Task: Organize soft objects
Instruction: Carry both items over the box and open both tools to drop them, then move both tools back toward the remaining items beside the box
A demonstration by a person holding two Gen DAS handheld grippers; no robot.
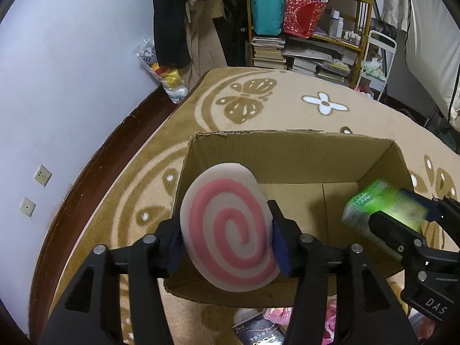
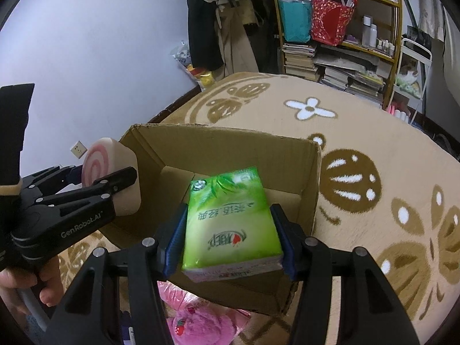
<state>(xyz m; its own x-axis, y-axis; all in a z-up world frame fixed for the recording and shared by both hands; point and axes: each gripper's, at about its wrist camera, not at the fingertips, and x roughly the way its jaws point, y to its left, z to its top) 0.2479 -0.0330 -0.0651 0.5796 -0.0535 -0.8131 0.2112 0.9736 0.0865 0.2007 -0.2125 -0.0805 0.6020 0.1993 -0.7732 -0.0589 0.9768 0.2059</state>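
A round white cushion with a pink spiral [image 1: 227, 230] sits between the blue pads of my left gripper [image 1: 222, 221], which is shut on it over the left end of an open cardboard box [image 1: 287, 152]. The box holds nothing that I can see. My right gripper [image 2: 230, 210] is shut on a green tissue pack [image 2: 230, 218], held over the near side of the same box [image 2: 230, 146]. In the right wrist view the left gripper [image 2: 100, 172] and the cushion [image 2: 100, 158] hang at the box's left wall. In the left wrist view the tissue pack [image 1: 382, 207] looks blurred at the box's right end.
The box stands on a tan carpet with brown butterflies [image 2: 373, 143]. A pink plush [image 2: 195, 322] and dark packets [image 1: 258, 333] lie in front of the box. A wooden shelf with books and bags [image 1: 310, 28], hanging clothes and a white wall [image 1: 72, 72] are behind.
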